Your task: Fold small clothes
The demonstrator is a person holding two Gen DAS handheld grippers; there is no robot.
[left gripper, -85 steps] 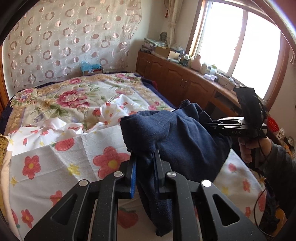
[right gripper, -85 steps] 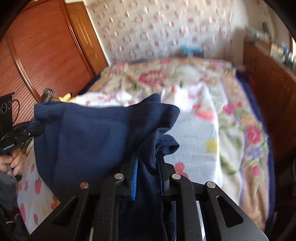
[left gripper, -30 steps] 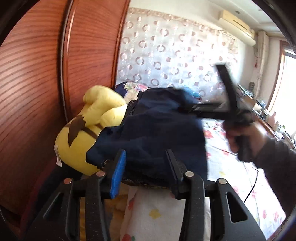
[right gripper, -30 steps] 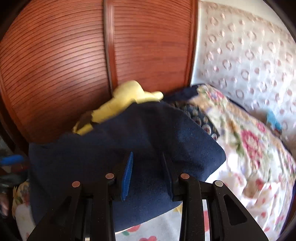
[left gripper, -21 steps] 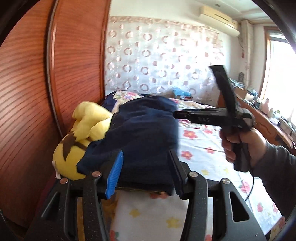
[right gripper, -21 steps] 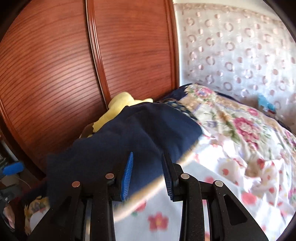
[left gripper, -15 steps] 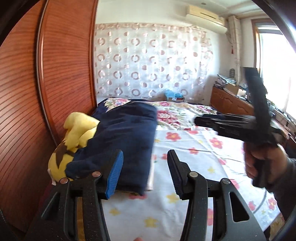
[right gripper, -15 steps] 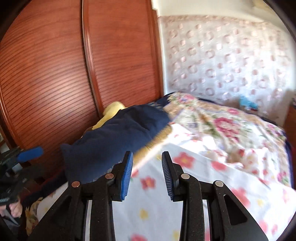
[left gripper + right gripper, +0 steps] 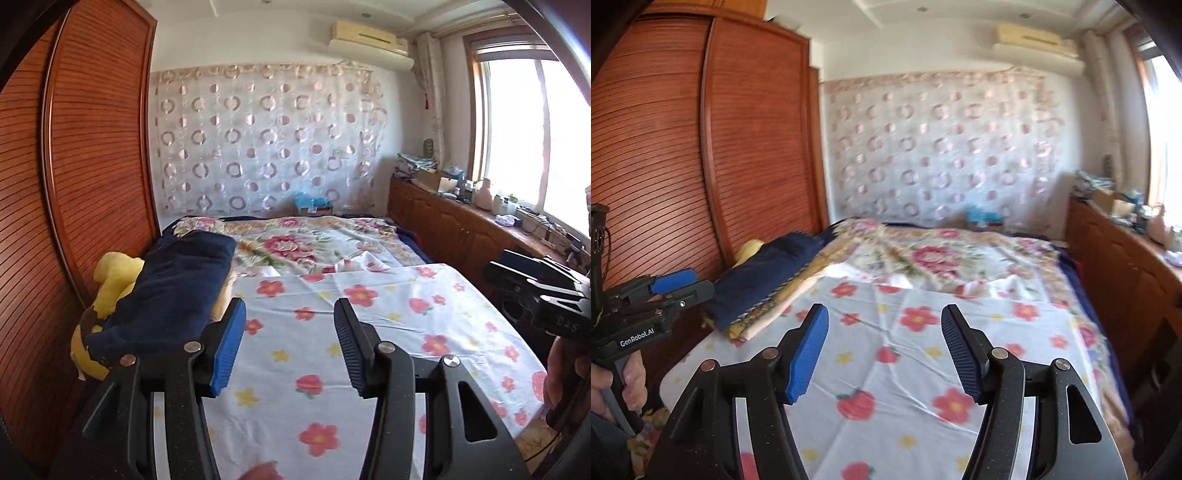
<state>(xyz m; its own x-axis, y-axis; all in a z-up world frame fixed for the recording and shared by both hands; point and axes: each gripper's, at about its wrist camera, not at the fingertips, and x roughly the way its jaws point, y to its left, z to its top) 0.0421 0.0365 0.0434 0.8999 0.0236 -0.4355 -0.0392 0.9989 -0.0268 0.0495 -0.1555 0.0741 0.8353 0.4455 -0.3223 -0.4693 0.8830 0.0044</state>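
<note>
A folded navy garment (image 9: pixel 173 288) (image 9: pixel 764 266) lies on a stack at the bed's left edge, against a yellow plush toy (image 9: pixel 110 273). My left gripper (image 9: pixel 288 343) hangs over the flowered sheet (image 9: pixel 369 332) to the right of the garment, jaws apart with nothing between them. It also shows at the left edge of the right wrist view as the left gripper (image 9: pixel 683 284). My right gripper (image 9: pixel 882 347) is over the sheet (image 9: pixel 905 369), its jaws opening, nothing between them. In the left wrist view the right gripper's body (image 9: pixel 546 291) sits at the far right, held by a hand.
A wooden slatted wardrobe (image 9: pixel 74 184) stands close along the bed's left side. A floral quilt (image 9: pixel 295 243) covers the far half of the bed. Wooden cabinets (image 9: pixel 450 229) with clutter run under the window on the right. A blue tissue pack (image 9: pixel 312 203) sits at the bed's head.
Both grippers let go of the navy garment on the stack by the plush toy and drew back to the right over the sheet. The right jaws have spread wider.
</note>
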